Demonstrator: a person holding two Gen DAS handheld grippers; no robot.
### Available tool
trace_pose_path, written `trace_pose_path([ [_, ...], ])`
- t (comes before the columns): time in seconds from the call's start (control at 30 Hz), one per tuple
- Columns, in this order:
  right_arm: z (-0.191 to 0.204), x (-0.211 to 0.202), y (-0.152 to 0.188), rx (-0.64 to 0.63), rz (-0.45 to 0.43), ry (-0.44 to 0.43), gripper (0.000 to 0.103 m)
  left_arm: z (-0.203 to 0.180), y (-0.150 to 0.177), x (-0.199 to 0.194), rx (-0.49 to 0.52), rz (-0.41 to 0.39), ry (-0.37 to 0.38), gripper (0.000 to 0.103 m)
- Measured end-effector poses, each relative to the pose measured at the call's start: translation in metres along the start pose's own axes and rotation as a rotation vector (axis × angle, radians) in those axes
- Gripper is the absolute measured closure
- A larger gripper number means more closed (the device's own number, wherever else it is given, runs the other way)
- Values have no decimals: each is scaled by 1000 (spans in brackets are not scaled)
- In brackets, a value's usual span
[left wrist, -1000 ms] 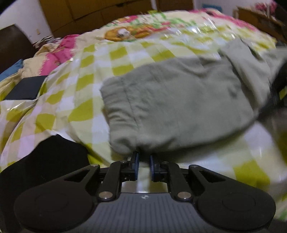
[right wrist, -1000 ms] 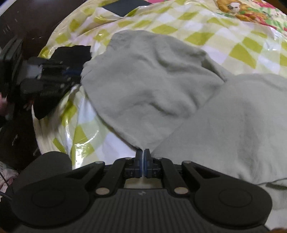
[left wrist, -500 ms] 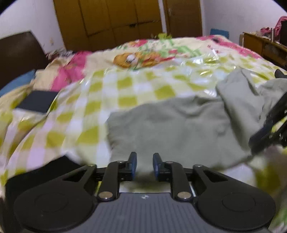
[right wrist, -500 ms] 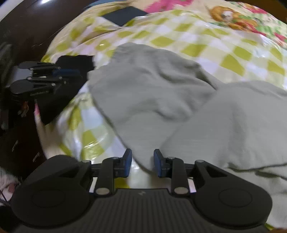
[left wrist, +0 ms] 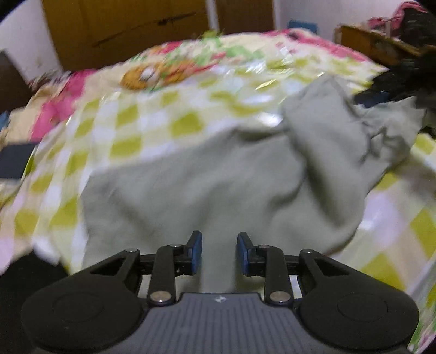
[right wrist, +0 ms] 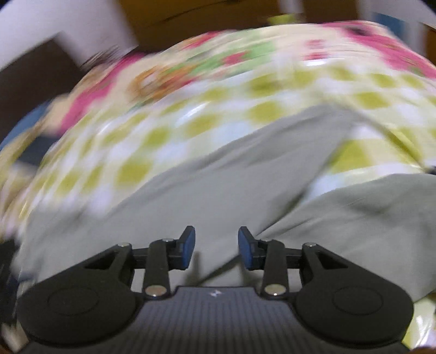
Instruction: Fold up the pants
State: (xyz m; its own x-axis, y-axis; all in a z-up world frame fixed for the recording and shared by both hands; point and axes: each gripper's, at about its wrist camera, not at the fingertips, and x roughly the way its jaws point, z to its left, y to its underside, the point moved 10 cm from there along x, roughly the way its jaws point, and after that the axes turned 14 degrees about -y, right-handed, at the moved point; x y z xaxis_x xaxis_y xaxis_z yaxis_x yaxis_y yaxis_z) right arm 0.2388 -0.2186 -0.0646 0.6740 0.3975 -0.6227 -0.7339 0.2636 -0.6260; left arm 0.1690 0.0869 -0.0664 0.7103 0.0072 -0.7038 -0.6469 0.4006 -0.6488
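In the left wrist view, the grey-green pants (left wrist: pixel 207 177) are seen spread on the checked bedspread (left wrist: pixel 130 128), long axis crosswise, directly ahead of the opening, empty left gripper (left wrist: pixel 219 253), with the right gripper (right wrist: pixel 216 249) likewise opening, unloaded.

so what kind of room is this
Most likely a bedroom: the grey pants lie on a bed with a checked yellow-green bedspread, and wooden wardrobe doors stand behind it, with what looks like a dark headboard at the left.
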Motion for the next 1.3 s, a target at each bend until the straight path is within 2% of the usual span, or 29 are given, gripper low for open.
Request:
trace_pose_path([
  [0.07,-25,7,-23,43,-63,48,58,-23,-14,3,14,-33,34,60],
  [0.13,-44,26,-42,47,-72,111,51,-48,-20,11,21,-25,82,60],
  [0.27,-79,58,-58,101,-84,205,51,-86,-21,30,52,13,130,60],
  [0.3,-86,59,-58,125,-89,191,59,-91,-20,30,58,14,130,60],
  [0.33,-90,59,-58,145,-98,170,73,-94,-20,30,64,12,128,60],
  [0.37,-93,55,-58,157,-108,146,79,-94,-21,31,66,12,128,60],
  [0.43,-92,40,-55,182,-133,78,98,-94,-21,32,56,18,133,59],
  [0.53,-83,5,-58,223,-205,-36,100,-94,-20,33,57,29,137,59],
  [0.77,-73,-91,-79,249,-397,-160,102,-100,-22,33,89,37,112,58],
  [0.87,-76,-130,-67,257,-432,-164,102,-102,-22,35,101,38,106,57],
  [0.97,-94,-137,-40,257,-372,-74,95,-104,-23,36,111,40,100,57],
  [1.03,-109,-140,-19,293,-334,-20,95,-105,-24,35,125,40,94,57],
  [1.17,-134,-147,28,434,-317,-40,94,-107,-25,36,140,43,86,56],
  [1.3,-155,-141,59,507,-283,-51,92,-110,-28,35,161,44,82,56],
])
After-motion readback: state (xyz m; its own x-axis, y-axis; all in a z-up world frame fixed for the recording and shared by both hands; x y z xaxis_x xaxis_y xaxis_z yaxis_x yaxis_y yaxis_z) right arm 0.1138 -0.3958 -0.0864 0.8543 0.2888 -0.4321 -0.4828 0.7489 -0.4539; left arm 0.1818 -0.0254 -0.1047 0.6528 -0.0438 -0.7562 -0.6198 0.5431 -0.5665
